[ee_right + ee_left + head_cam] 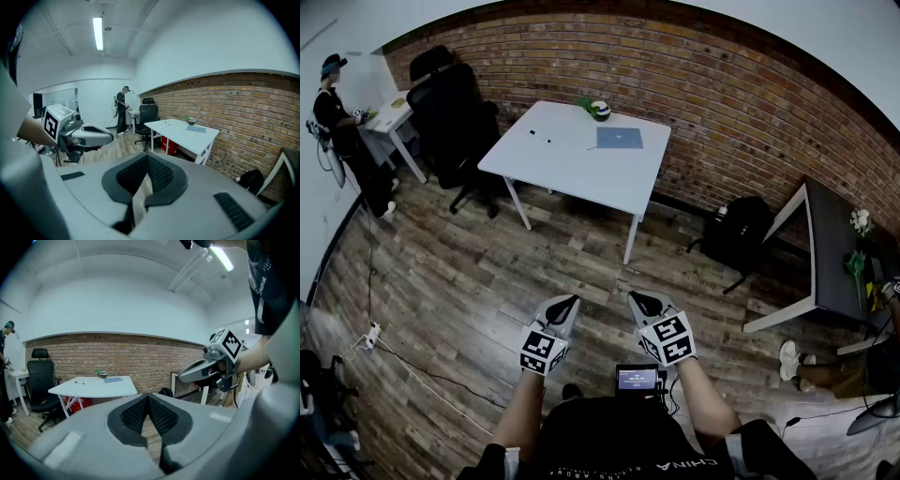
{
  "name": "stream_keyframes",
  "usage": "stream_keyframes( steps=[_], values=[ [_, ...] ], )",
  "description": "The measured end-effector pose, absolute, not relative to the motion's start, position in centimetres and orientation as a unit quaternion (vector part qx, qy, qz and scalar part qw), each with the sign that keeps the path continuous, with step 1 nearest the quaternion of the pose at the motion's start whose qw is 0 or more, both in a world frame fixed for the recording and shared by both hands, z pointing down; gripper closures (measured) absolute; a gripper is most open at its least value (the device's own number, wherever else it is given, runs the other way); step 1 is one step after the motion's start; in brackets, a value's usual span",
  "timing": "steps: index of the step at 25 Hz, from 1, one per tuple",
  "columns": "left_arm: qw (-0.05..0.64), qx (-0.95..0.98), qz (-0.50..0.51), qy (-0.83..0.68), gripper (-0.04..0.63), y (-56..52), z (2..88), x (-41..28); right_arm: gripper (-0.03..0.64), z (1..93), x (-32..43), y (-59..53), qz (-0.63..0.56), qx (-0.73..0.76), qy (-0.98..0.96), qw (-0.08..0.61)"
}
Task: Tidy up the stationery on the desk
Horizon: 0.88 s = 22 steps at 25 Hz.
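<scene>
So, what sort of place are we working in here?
Probably an office or studio workroom: a white desk with a blue notebook on it, a black office chair beside it, and a brick wall behind, over wood flooring.

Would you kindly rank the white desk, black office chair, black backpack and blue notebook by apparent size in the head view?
1. white desk
2. black office chair
3. black backpack
4. blue notebook
The backpack sits nearer the camera than the chair, so that pair's true sizes stay unsure.
</scene>
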<state>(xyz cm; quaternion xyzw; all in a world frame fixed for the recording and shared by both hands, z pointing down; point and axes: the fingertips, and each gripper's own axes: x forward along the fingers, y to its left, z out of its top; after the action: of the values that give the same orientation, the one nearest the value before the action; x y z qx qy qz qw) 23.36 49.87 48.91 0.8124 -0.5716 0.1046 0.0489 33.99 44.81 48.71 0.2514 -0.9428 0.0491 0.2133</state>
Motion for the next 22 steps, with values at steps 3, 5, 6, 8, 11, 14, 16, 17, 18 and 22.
stream_keyframes(
  steps=[3, 5, 6, 8, 11, 14, 16, 17, 18, 22],
  values=[
    [0.045, 0.811, 0.105, -0.574, 0.589, 49.85, 48.66, 23.34, 0.609, 48.46, 33.76, 44.92, 0.043, 0.249, -0.944, 0.214],
    [0.044, 0.810, 0.105, -0.576, 0.589, 49.87, 48.60, 23.34, 0.609, 48.30, 33.66, 44.98, 0.040, 0.248, -0.944, 0.213],
    [0.044, 0.810, 0.106, -0.576, 0.589, 49.89, 48.61, 23.36, 0.609, 48.25, 33.66, 44.99, 0.038, 0.248, -0.944, 0.213],
    [0.044, 0.810, 0.106, -0.575, 0.589, 49.95, 48.62, 23.42, 0.609, 48.19, 33.69, 45.01, 0.037, 0.249, -0.944, 0.213],
    [0.044, 0.809, 0.108, -0.576, 0.589, 50.08, 48.58, 23.37, 0.609, 48.08, 33.65, 45.04, 0.040, 0.249, -0.945, 0.210],
    [0.047, 0.808, 0.110, -0.577, 0.589, 50.16, 48.57, 23.39, 0.608, 47.90, 33.61, 45.08, 0.047, 0.247, -0.946, 0.203],
    [0.050, 0.807, 0.111, -0.577, 0.589, 50.11, 48.75, 23.41, 0.607, 47.95, 33.62, 45.00, 0.052, 0.248, -0.946, 0.201],
    [0.051, 0.807, 0.112, -0.577, 0.589, 50.10, 48.89, 23.44, 0.607, 48.05, 33.62, 44.99, 0.053, 0.247, -0.947, 0.200],
    [0.052, 0.807, 0.114, -0.577, 0.589, 50.10, 49.06, 23.46, 0.607, 48.16, 33.62, 45.01, 0.053, 0.246, -0.947, 0.201],
    [0.054, 0.812, 0.119, -0.569, 0.589, 50.31, 49.40, 23.84, 0.607, 48.42, 33.68, 45.21, 0.049, 0.244, -0.947, 0.203]
  ],
)
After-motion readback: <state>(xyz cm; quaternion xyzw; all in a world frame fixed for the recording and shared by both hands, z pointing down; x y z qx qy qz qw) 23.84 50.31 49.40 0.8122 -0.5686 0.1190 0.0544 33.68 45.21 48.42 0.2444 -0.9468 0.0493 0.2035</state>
